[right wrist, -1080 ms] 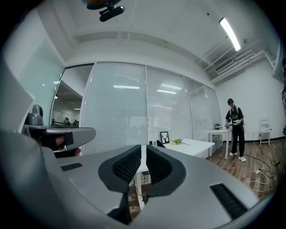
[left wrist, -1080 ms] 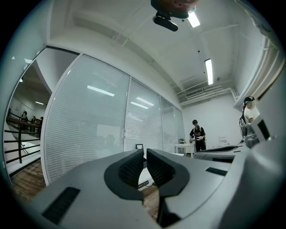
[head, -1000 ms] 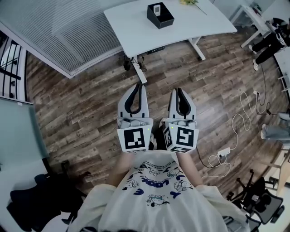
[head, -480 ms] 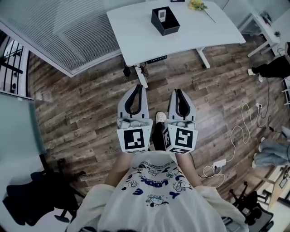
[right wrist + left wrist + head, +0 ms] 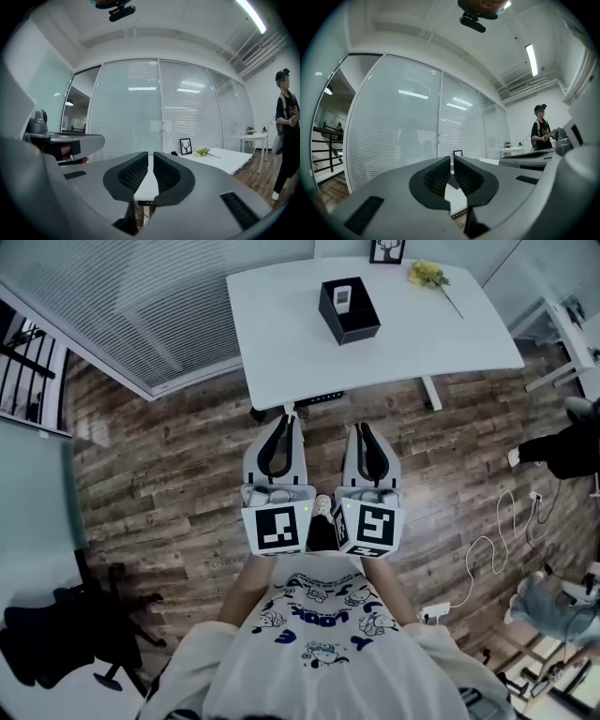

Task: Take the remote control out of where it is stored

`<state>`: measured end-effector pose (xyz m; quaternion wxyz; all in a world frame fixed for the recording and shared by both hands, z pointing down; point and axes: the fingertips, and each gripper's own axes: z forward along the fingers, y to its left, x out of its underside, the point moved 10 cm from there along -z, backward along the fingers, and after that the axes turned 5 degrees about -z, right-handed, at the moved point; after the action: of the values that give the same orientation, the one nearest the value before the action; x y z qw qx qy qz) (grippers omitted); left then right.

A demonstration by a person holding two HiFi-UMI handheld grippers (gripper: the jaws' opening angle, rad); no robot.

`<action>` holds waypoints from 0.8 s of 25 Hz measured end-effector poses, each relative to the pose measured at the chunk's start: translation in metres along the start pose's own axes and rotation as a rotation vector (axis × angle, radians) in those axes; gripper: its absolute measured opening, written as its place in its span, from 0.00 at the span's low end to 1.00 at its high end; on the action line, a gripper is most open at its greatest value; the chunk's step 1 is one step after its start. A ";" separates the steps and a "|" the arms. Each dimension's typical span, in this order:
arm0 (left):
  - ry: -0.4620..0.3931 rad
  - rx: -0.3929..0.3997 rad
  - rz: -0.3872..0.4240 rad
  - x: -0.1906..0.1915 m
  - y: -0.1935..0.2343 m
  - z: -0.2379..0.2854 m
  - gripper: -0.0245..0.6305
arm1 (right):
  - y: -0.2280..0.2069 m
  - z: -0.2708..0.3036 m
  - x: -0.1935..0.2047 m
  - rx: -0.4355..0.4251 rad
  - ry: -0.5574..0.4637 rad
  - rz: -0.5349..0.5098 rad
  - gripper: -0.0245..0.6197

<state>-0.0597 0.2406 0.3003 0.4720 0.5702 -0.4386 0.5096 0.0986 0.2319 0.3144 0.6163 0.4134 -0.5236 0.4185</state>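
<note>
Both grippers are held side by side at waist height, pointing at the table (image 5: 281, 329). Left gripper (image 5: 286, 418): jaws together, nothing between them. Right gripper (image 5: 359, 427): same, closed and empty. The two bodies are near each other, with a narrow gap and a shoe visible between them.

The remote (image 5: 343, 297) stands upright in the black box (image 5: 360, 319) on the far half of the table, well apart from both grippers. The table's near edge runs just ahead of the left tips, and the right tips are slightly short of it. The tabletop is bare between the near edge and the box. A frame (image 5: 386, 250) sits at the far edge and flowers (image 5: 427, 275) lie right of the box, apart from it.

The floor (image 5: 169, 484) is open to the left, up to the blinds wall (image 5: 112, 306). A chair (image 5: 56, 638) is at lower left. On the right, a cable (image 5: 489, 545) lies on the floor and a person (image 5: 562, 448) is near the frame edge, well apart from the grippers.

Compared with a second ago, the table and box sit lower in the head view and closer to the tips. The frame is now in shot. The person on the right has shifted down the frame. The jaws are unchanged, closed on both sides, and the grippers keep the same pose.
</note>
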 end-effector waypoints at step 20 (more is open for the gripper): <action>0.046 -0.109 -0.027 0.022 -0.011 0.122 0.09 | -0.063 0.120 0.008 -0.130 0.046 -0.008 0.12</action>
<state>-0.0262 0.1217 0.3173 0.5192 0.5375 -0.4472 0.4914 0.1236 0.0995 0.3314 0.6552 0.3650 -0.5338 0.3906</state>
